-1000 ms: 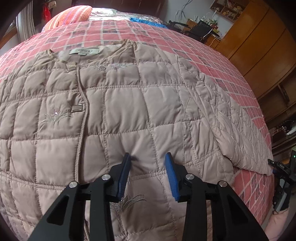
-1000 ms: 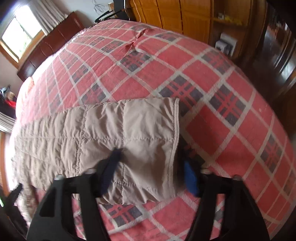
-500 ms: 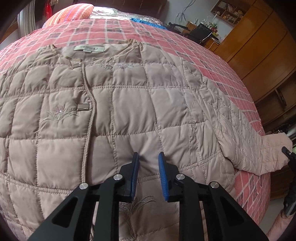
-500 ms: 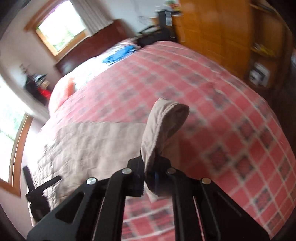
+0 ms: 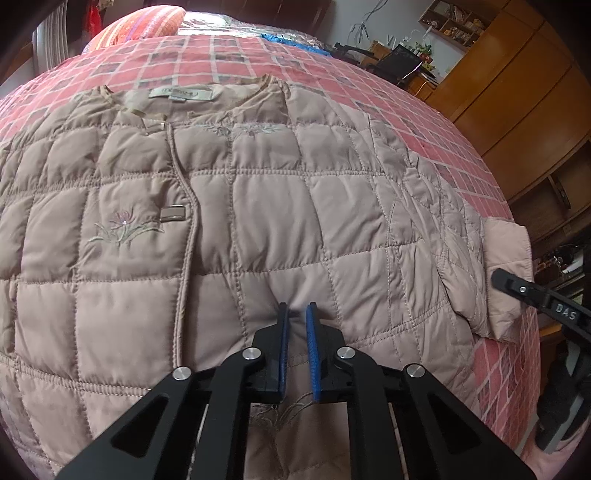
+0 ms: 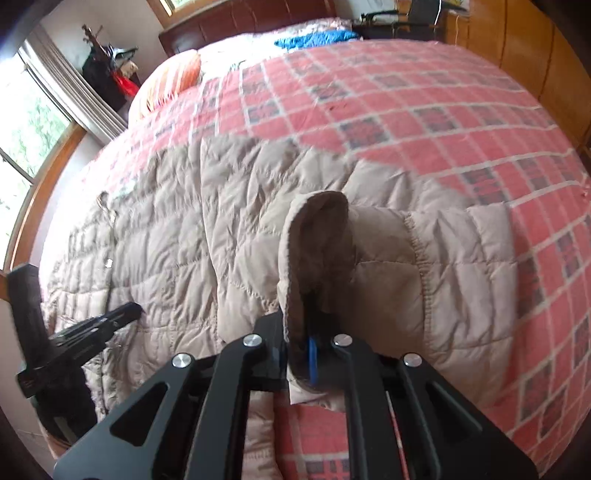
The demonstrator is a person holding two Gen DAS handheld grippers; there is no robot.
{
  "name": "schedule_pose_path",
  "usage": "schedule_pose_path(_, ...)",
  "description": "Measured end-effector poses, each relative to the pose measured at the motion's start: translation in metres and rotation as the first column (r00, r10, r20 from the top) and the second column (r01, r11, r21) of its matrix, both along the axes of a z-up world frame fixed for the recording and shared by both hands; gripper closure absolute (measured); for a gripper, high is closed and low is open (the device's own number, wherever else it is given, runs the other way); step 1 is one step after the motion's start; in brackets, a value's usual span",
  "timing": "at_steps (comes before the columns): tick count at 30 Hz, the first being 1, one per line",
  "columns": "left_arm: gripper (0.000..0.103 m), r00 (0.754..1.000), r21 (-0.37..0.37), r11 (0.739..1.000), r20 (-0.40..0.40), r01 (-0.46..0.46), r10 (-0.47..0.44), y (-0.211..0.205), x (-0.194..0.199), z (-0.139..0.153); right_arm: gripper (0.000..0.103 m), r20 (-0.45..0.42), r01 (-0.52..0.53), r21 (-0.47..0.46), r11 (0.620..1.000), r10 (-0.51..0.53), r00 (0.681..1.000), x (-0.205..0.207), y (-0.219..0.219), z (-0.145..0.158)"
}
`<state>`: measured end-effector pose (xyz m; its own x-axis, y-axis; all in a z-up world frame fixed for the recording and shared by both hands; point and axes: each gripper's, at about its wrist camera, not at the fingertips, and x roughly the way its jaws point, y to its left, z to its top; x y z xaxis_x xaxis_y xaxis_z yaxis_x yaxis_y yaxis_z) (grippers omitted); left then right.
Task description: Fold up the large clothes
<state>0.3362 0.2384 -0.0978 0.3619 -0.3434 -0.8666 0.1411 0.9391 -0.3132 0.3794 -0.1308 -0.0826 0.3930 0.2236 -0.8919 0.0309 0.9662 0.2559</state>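
Lying front-up on the bed [image 5: 461,155], the jacket [image 5: 277,221] is spread flat w/ its collar toward the pillow [image 5: 144,22]. Left claw [image 5: 296,325] is nearly closed, pinching a small ridge of jacket fabric below the clasp [image 5: 172,213]. Right claw [image 6: 306,332] is clenched on the cuff [image 6: 317,236], sleeve lifted off the bed beside the jacket body.

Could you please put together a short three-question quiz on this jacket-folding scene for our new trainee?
1. True or false: the right gripper is shut on the sleeve cuff.
2. What does the left gripper pinch? A) pillow B) jacket front C) bedspread
3. Fill in: the jacket lies with its neck label facing ____.

Key: 1 true; 2 B; 3 up.
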Motion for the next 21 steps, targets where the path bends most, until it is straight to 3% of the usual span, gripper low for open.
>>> schedule_pose_path(3,0.092,1.000,0.000,1.000,0.003,0.005,-0.005,0.000,0.000,0.000,0.088,-0.025,-0.011,-0.003,1.000,0.011,1.000,0.005,0.007,-0.013)
schedule_pose_path(6,0.092,1.000,0.002,1.000,0.003,0.006,-0.006,0.000,0.000,-0.001,0.080,-0.005,-0.034,0.014,0.999,0.034,0.999,-0.001,0.007,-0.008)
schedule_pose_path(9,0.092,1.000,0.000,1.000,0.002,0.006,-0.006,0.000,0.000,0.001,0.064,0.051,-0.070,0.153,0.986,0.063,0.997,-0.014,-0.003,0.018)
schedule_pose_path(11,0.087,1.000,-0.003,1.000,-0.004,0.004,-0.004,-0.001,-0.001,0.005,0.063,0.141,-0.091,0.216,0.972,0.061,0.988,-0.024,-0.013,0.042)
schedule_pose_path(13,0.085,1.000,-0.005,1.000,0.005,0.000,0.000,-0.005,-0.005,0.013,0.056,0.201,-0.087,0.257,0.963,0.035,0.979,-0.034,-0.030,0.062)
schedule_pose_path(16,0.084,0.999,-0.023,0.999,0.029,0.029,-0.028,-0.021,-0.012,0.027,0.055,0.210,0.014,0.224,0.974,-0.062,0.976,-0.038,-0.056,0.068)
schedule_pose_path(21,0.078,0.991,-0.099,0.986,0.015,0.135,-0.135,-0.080,-0.015,0.040,0.059,0.066,0.191,0.146,0.971,-0.202,0.977,-0.031,-0.098,0.033)
